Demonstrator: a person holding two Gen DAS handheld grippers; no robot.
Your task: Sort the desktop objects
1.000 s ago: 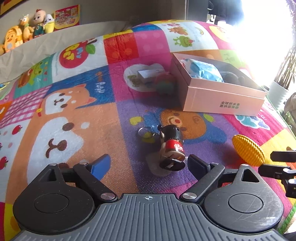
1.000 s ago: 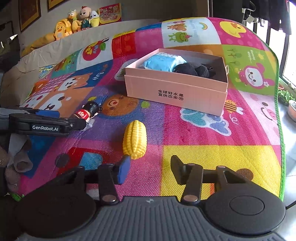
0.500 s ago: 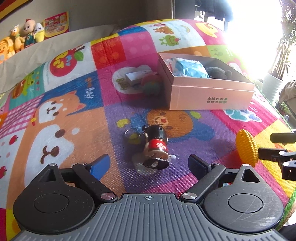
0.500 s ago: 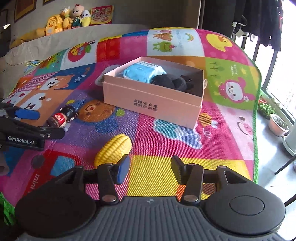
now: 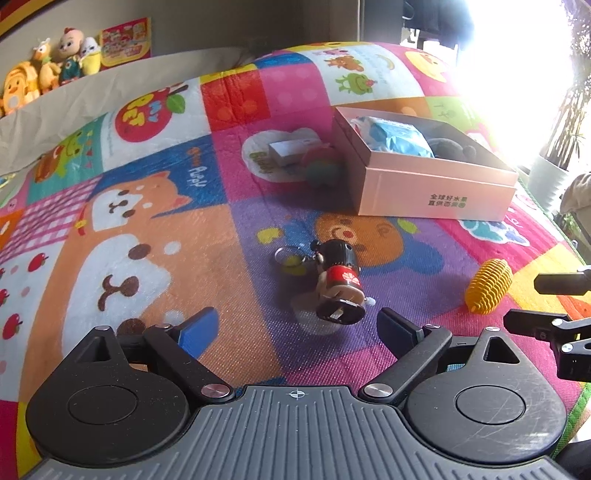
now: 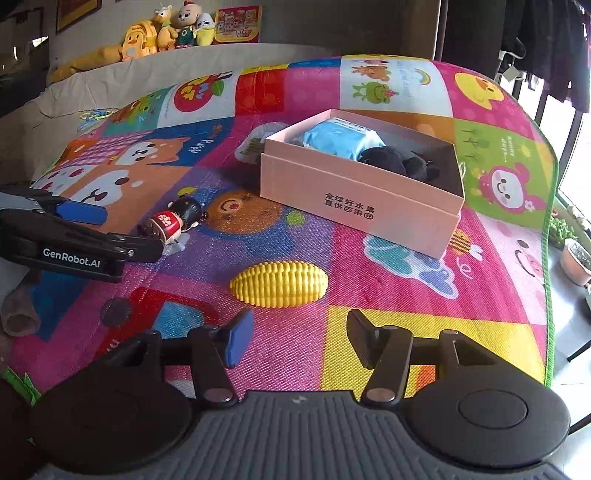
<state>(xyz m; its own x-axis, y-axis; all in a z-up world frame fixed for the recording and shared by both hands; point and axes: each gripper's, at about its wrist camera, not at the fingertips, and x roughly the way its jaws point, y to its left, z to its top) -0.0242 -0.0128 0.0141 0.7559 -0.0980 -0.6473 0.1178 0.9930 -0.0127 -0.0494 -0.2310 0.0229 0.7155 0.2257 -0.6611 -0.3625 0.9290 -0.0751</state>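
A wind-up doll (image 5: 338, 282) in red and black with a key ring lies on the colourful play mat, just ahead of my left gripper (image 5: 295, 326), which stands open and empty. The doll (image 6: 173, 221) also shows in the right wrist view beside the left gripper (image 6: 107, 232). A yellow toy corn (image 6: 279, 282) lies crosswise just beyond my right gripper (image 6: 297, 338), whose jaws are opening with nothing between them. The corn (image 5: 487, 290) sits right of the doll. A pink cardboard box (image 6: 354, 205) holds a blue packet (image 6: 341, 138) and a black soft thing (image 6: 399, 162).
A small white box (image 5: 291, 151) and a green-pink ball (image 5: 323, 166) lie left of the pink box (image 5: 432, 195). Plush toys (image 6: 166, 29) line the back ledge. The mat's green edge (image 6: 548, 258) drops off at right, with potted plants (image 6: 574, 258) beyond.
The right gripper's jaws have spread wider, and its view has swung so the corn now lies crosswise straight ahead. The left gripper stays open near the doll.
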